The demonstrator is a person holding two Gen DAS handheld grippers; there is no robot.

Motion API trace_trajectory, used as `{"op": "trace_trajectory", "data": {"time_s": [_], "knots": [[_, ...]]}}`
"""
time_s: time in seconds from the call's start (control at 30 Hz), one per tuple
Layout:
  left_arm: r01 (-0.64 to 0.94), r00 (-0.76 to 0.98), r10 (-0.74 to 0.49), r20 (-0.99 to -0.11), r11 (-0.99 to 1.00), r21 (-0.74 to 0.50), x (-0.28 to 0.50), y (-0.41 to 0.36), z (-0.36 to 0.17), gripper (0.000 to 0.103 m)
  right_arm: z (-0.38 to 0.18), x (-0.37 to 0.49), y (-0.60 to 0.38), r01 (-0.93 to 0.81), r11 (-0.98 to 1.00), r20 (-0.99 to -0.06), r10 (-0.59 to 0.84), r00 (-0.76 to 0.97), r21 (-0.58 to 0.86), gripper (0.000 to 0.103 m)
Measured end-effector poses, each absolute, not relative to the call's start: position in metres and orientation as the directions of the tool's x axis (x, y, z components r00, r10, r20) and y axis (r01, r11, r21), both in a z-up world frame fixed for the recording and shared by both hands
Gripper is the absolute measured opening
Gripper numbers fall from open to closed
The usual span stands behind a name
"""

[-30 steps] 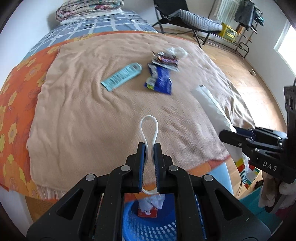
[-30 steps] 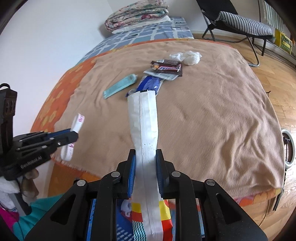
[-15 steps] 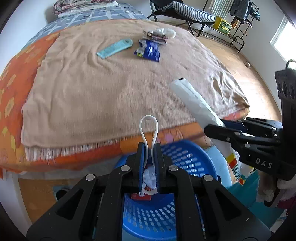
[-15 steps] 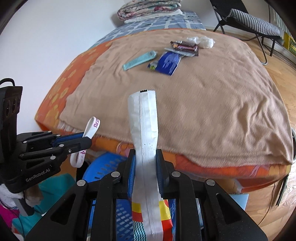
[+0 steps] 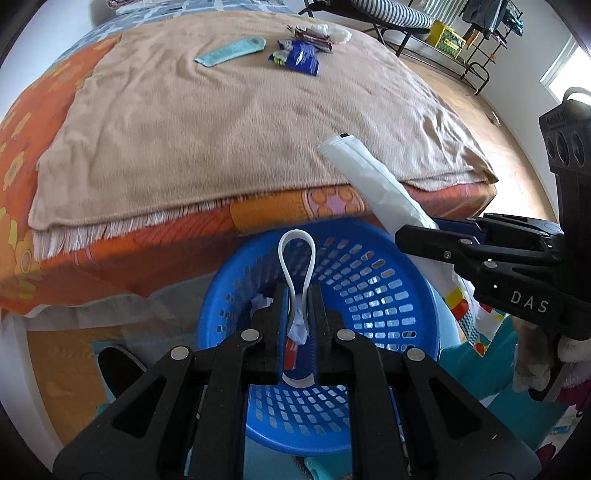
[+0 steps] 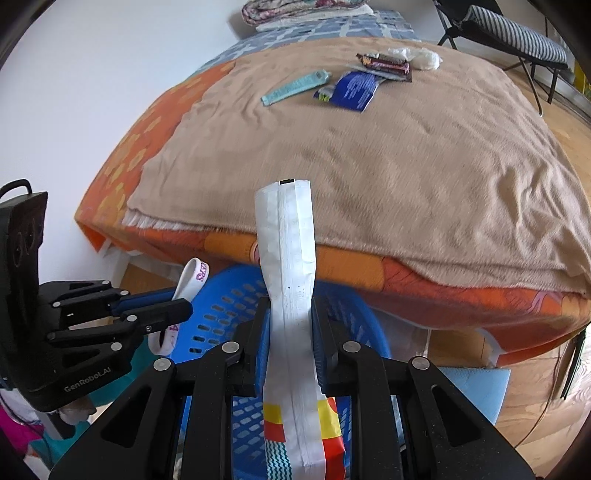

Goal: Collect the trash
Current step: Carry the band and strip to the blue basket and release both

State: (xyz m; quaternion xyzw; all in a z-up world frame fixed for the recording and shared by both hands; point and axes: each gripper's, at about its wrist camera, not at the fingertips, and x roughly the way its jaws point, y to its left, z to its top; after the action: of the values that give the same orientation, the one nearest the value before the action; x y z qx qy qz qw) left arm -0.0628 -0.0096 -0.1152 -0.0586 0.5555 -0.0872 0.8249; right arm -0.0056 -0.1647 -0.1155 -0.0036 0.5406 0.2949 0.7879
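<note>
My left gripper [image 5: 298, 295] is clamped on a white loop band [image 5: 296, 254], the loop standing up out of the fingers right above the blue perforated basket [image 5: 369, 280]; in the right wrist view the same band [image 6: 194, 275] shows purple lettering and hangs from the left gripper [image 6: 177, 301] at the near left edge of the basket [image 6: 221, 295]. My right gripper [image 6: 290, 325] is closed on a long white wrapper [image 6: 288, 236] whose upper end sticks up toward the bed while its lower end, printed in yellow, red and teal, trails down between the fingers over the basket. From the left wrist camera the right gripper [image 5: 410, 234] sits to the right of the basket rim, with the wrapper [image 5: 369, 177] slanting up across the bed's near edge. Inside the basket I see some crumpled white and red scraps [image 5: 295, 338], partly hidden behind my fingers. The basket stands on the floor just in front of the bed, which is covered by a tan blanket [image 5: 236, 122] over an orange flowered sheet [image 5: 22, 122]. Far across the blanket lie a teal packet [image 5: 231, 51], a blue wrapper [image 5: 301, 57], a dark candy bar wrapper [image 6: 386, 64] and a crumpled white bag [image 6: 421, 57] beside it. A folding chair with a striped cushion [image 6: 513, 31] stands on the wooden floor at the far right.
</note>
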Motion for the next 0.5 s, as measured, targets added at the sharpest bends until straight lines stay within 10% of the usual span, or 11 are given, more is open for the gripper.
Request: {"op": "trace_trajectory", "data": {"time_s": [0.2,0.33,0.5], "knots": [[0.083,0.358,-0.208,-0.910,0.978,-0.191,-0.064,-0.012,-0.119,0.008,-0.121,-0.010,-0.161,-0.476,0.821,-0.859,0.460,0.223,0.316,0.019],[0.074,0.359,-0.195,-0.913,0.981,-0.180,-0.063,-0.011,-0.120,0.035,-0.124,-0.009,-0.162,-0.466,0.823,-0.863,0.460,0.211,0.325,0.019],[0.068,0.358,-0.180,-0.916,0.984,-0.167,-0.062,-0.012,-0.121,0.036,-0.127,-0.006,-0.164,-0.448,0.828,-0.868,0.458,0.193,0.337,0.021]]}}
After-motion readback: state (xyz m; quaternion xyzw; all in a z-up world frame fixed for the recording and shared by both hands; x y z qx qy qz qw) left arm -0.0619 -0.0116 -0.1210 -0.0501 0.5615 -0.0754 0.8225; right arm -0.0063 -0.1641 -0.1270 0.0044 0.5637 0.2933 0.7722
